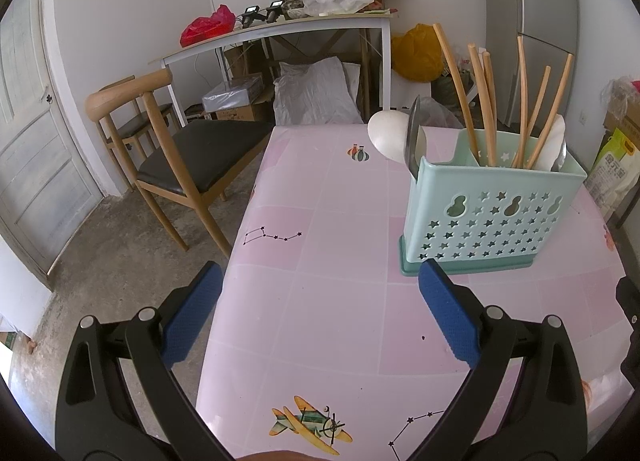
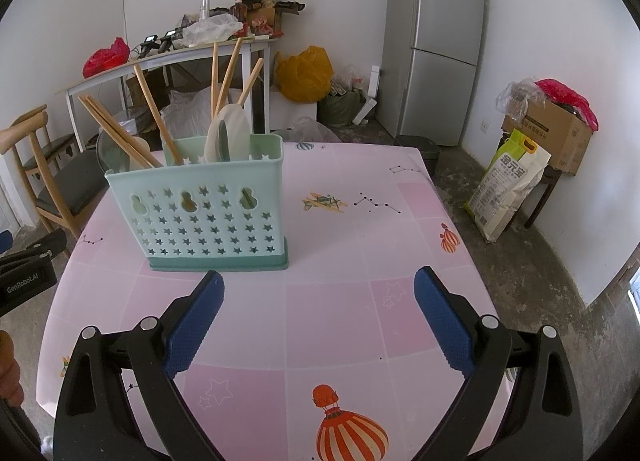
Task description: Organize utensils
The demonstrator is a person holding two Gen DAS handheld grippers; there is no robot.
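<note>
Green caddy [image 2: 208, 217] (chopsticks [image 2: 154, 117] inside) | left gripper [image 1: 320, 281] wide, empty | right gripper [image 2: 318, 285] wide, empty

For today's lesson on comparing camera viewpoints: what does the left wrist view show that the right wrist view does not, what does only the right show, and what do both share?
Only the left wrist view shows the white door and the open left gripper head on.

Only the right wrist view shows the cardboard box, the rice bag on the floor and the open right gripper.

Both show the green utensil holder with chopsticks in it, the pink tablecloth, the fridge and the cluttered white table.
</note>
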